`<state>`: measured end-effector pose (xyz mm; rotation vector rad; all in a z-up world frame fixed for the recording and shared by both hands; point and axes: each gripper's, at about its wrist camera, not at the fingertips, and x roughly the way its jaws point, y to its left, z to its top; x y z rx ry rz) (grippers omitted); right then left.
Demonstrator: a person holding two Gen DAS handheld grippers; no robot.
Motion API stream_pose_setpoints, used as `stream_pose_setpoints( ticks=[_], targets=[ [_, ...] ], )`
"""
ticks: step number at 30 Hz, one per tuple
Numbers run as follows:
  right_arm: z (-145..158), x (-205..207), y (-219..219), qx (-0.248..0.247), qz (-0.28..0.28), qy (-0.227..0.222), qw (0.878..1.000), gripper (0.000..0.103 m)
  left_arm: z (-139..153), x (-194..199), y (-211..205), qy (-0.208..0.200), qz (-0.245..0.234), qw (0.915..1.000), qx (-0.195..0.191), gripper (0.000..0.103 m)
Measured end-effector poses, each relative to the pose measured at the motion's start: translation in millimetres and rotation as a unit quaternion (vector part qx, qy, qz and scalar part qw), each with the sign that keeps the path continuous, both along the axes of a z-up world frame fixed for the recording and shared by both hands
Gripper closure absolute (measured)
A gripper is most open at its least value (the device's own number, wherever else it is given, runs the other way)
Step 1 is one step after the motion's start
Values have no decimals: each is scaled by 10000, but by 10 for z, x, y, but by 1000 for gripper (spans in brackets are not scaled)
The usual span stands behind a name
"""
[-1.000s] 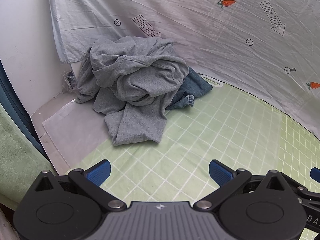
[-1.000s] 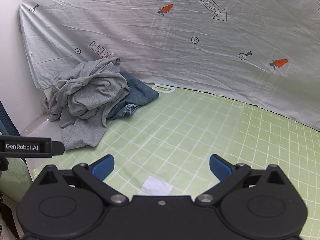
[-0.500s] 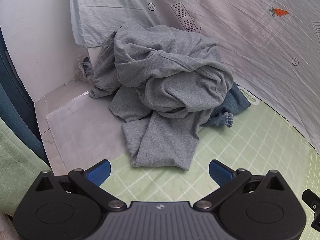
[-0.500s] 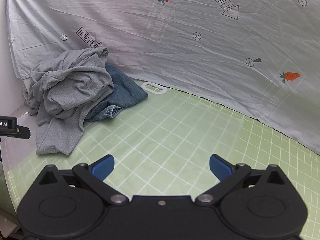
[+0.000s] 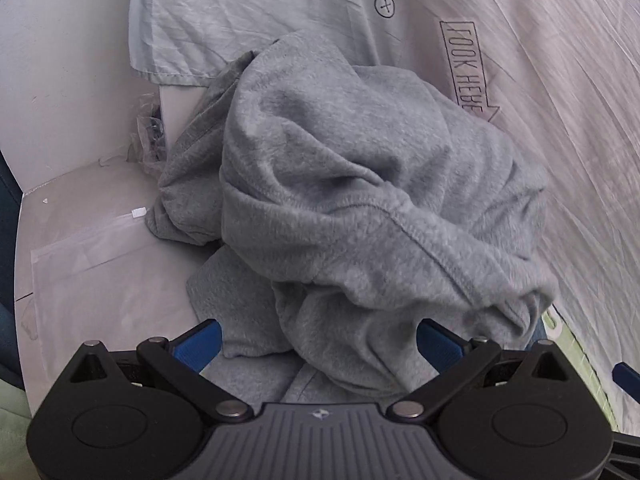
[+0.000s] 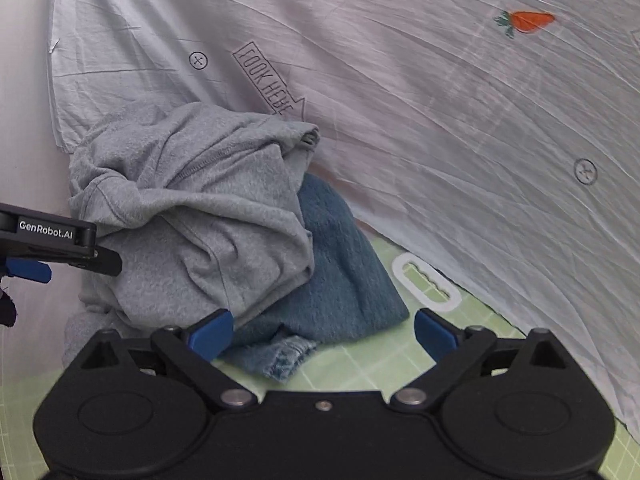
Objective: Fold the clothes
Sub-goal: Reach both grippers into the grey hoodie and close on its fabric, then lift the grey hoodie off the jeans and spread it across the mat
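Observation:
A crumpled grey garment [image 5: 352,208] lies heaped in the back left corner and fills the left wrist view. My left gripper [image 5: 320,340] stands open, its blue fingertips [image 5: 200,340] spread to either side of the heap's lower folds. In the right wrist view the same grey garment [image 6: 192,216] rests on top of blue denim clothing [image 6: 340,280]. My right gripper [image 6: 324,330] is open just in front of the denim's frayed hem [image 6: 288,356]. The left gripper's body [image 6: 52,244] shows at the left edge of that view.
A pale sheet printed with carrots and arrows [image 6: 440,120] hangs behind the pile. A green gridded mat [image 6: 360,372] covers the table, with a white handle cut-out [image 6: 426,282] near the sheet. A clear plastic bag [image 5: 100,280] lies on the white surface at left, by the wall.
Both grippers have moved forward and close to the clothes pile, which now looms much larger in each view. Both stay open.

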<state>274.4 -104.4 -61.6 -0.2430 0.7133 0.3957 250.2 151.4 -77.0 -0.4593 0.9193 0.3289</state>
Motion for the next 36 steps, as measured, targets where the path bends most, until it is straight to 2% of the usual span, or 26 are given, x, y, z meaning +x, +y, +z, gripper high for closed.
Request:
stream_pose_setpoints(
  ticks=[6, 9, 10, 11, 13, 15, 16, 17, 18, 19, 22, 24, 30, 36],
  targets=[
    [-186, 506, 531, -5, 774, -115, 9969, 5, -31, 278, 247, -223, 32, 9997, -46, 5],
    [-322, 667, 663, 218, 953, 74, 9952, 6, -46, 370, 269, -270, -34, 9996, -107, 14],
    [-354, 706, 681, 327, 980, 143, 9945, 7, -60, 385, 264, -299, -52, 9995, -119, 20],
    [-379, 745, 679, 473, 977, 284, 9937, 10, -69, 390, 255, -325, -45, 9994, -135, 24],
    [-429, 822, 674, 767, 970, 569, 9907, 28, -87, 386, 231, -366, -16, 9992, -152, 28],
    [-428, 804, 656, 872, 989, 625, 9893, 37, -91, 370, 216, -400, -2, 9991, -162, 33],
    [-427, 795, 647, 924, 999, 651, 9886, 45, -92, 358, 210, -410, 0, 9990, -160, 37],
    [-425, 786, 638, 975, 1009, 678, 9878, 49, -101, 339, 206, -415, 5, 9990, -145, 43],
    [-419, 757, 620, 1017, 1008, 675, 9874, 57, -93, 320, 191, -419, 3, 9990, -127, 45],
    [-412, 727, 602, 1058, 1007, 672, 9870, 64, -76, 296, 174, -434, -22, 9990, -103, 52],
    [-373, 624, 496, 1335, 864, 744, 9845, 76, -10, 200, 112, -542, -174, 9983, -104, 72],
    [-294, 487, 465, 1311, 838, 611, 9859, 80, 34, 96, 80, -621, -305, 9975, -130, 79],
    [46, -51, 274, 1508, 553, 196, 9868, 83, 297, -372, -104, -958, -669, 9930, -175, 83],
    [366, -900, -213, 1805, 115, -284, 9831, 84, 541, -887, -554, -1248, -1305, 9830, -331, 84]
  ],
)
